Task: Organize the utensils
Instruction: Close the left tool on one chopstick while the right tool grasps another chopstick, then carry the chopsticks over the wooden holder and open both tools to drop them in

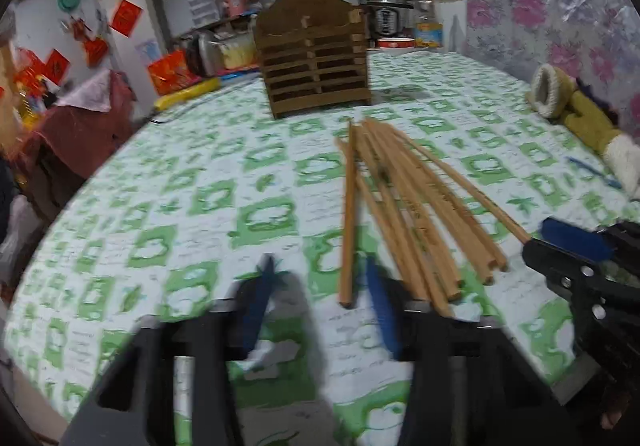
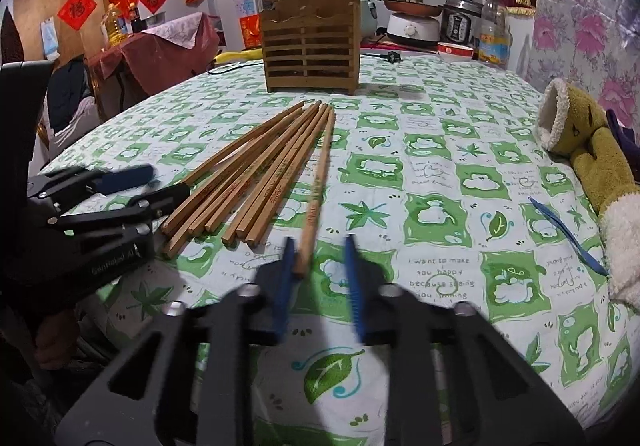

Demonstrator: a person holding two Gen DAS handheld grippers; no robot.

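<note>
Right gripper (image 2: pixel 318 246) jaws stood apart, lone chopstick (image 2: pixel 316 197) end just inside its left pad, unclamped. Left gripper (image 1: pixel 320 266) also apart, beside the chopstick bundle (image 1: pixel 416 197). Wooden holder (image 2: pixel 312 49) behind.

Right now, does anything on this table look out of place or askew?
Yes. One paler chopstick lies apart from the darker chopstick bundle, angled so only the far tips meet. A yellow fleece-lined mitten also sits at the right edge of the table, odd among utensils. The wooden holder stands upright.
</note>
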